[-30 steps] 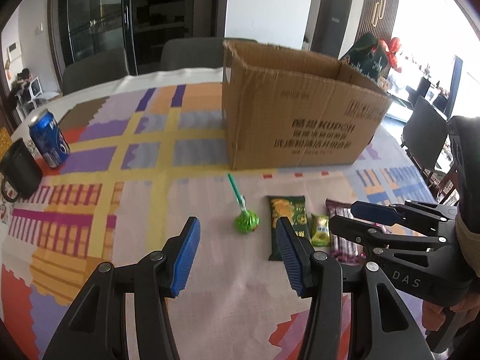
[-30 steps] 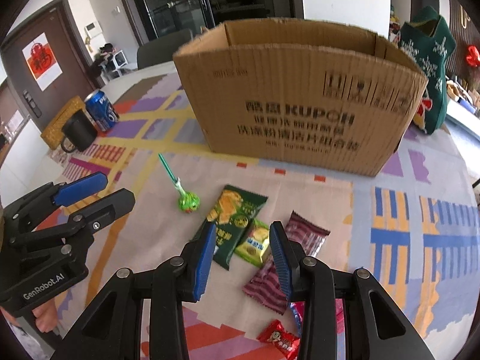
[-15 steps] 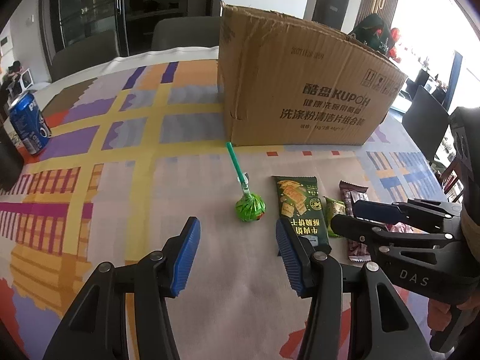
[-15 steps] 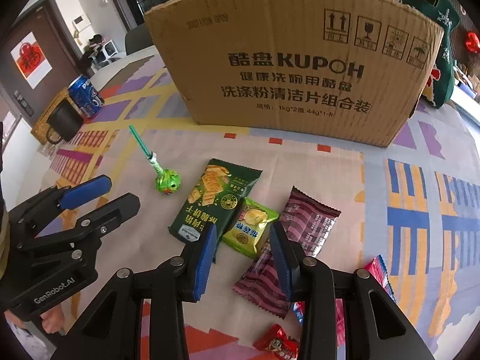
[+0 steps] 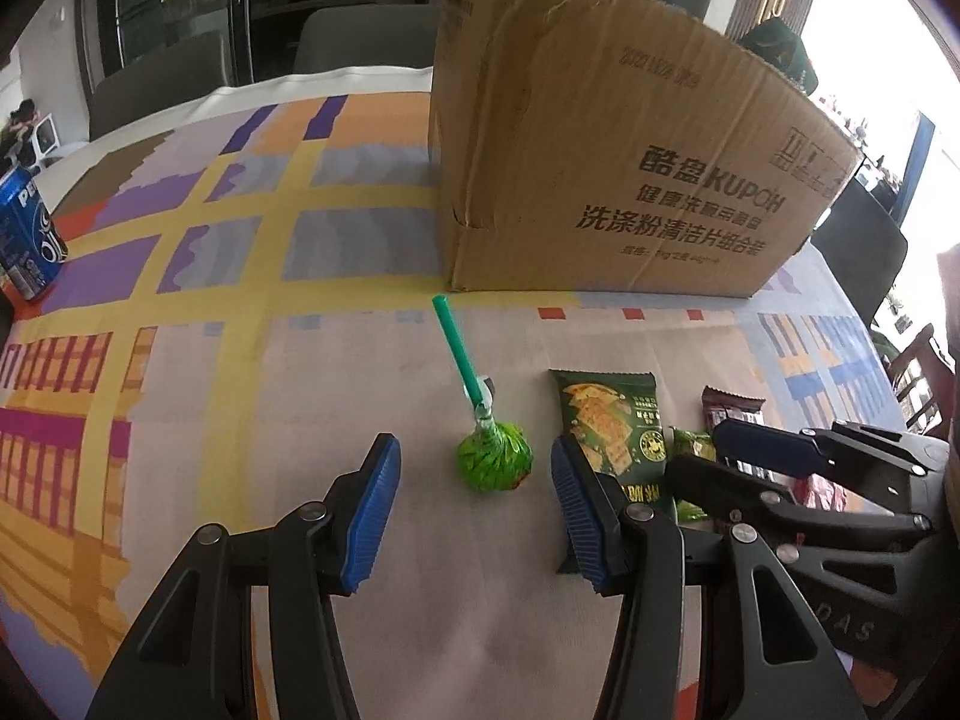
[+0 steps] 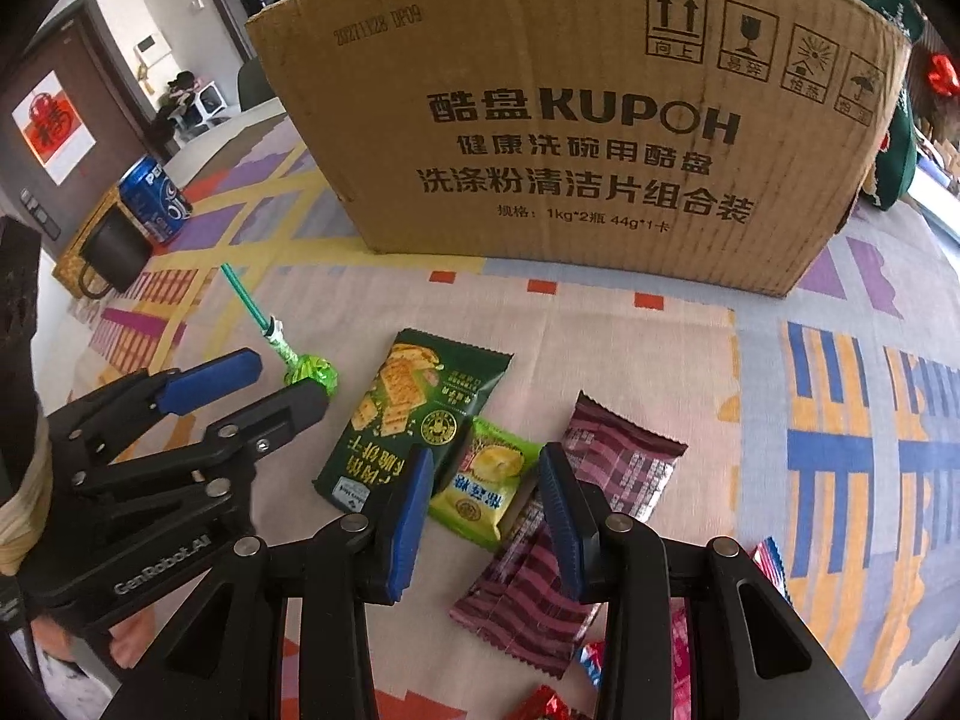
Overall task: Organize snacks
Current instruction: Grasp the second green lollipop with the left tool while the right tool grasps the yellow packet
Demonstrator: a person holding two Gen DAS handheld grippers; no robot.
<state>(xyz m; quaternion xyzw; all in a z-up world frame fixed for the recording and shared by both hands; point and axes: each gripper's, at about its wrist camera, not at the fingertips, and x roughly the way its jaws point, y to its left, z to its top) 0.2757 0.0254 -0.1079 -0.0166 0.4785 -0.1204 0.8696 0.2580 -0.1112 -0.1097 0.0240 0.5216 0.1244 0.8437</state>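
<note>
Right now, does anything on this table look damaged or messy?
Yes. The brown cardboard box has a torn, creased left front corner, and the small yellow-green snack packet lies overlapping the maroon striped wrapper rather than flat alone.

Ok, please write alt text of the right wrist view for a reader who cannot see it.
The right gripper hovers with open jaws astride a small yellow-green snack packet lying on a patterned tablecloth. A dark green cracker packet lies to its left, a maroon striped wrapper to its right, and a green lollipop further left. A cardboard box stands behind them.
</note>
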